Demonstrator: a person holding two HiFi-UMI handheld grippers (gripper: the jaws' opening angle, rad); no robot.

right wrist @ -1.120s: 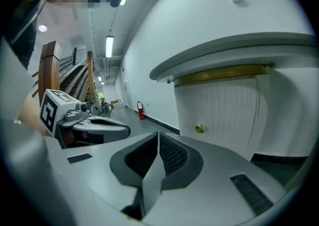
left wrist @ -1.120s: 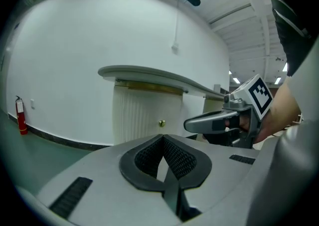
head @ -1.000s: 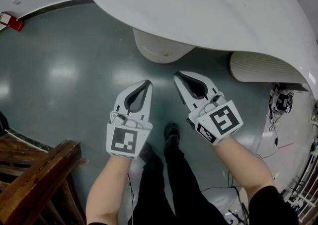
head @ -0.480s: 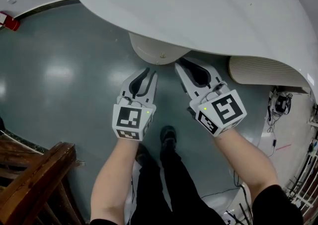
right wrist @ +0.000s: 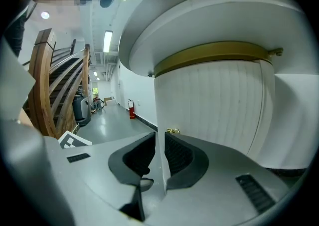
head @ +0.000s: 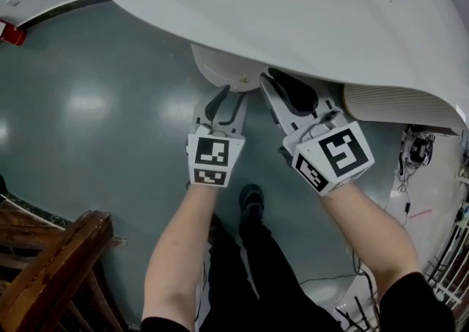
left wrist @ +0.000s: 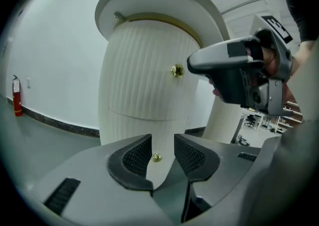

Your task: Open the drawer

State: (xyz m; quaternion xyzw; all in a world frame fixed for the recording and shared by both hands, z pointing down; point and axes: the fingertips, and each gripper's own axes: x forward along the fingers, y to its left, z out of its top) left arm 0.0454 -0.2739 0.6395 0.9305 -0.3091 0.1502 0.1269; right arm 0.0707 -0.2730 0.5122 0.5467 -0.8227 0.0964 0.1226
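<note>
One shut ribbed drawer (left wrist: pixel 142 70) with brass knob (left wrist: pixel 177 71)

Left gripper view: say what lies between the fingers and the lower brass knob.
Nothing; that view shows the stretch bare. The left gripper, fingers just opened wider and holding nothing, frames the lower brass knob in their gap, on the ribbed drawer front.

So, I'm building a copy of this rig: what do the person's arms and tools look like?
The left tool and right tool are white with dark textured pads; each carries a cube with black-and-white square markers. Forearms bare, short black sleeves.
</note>
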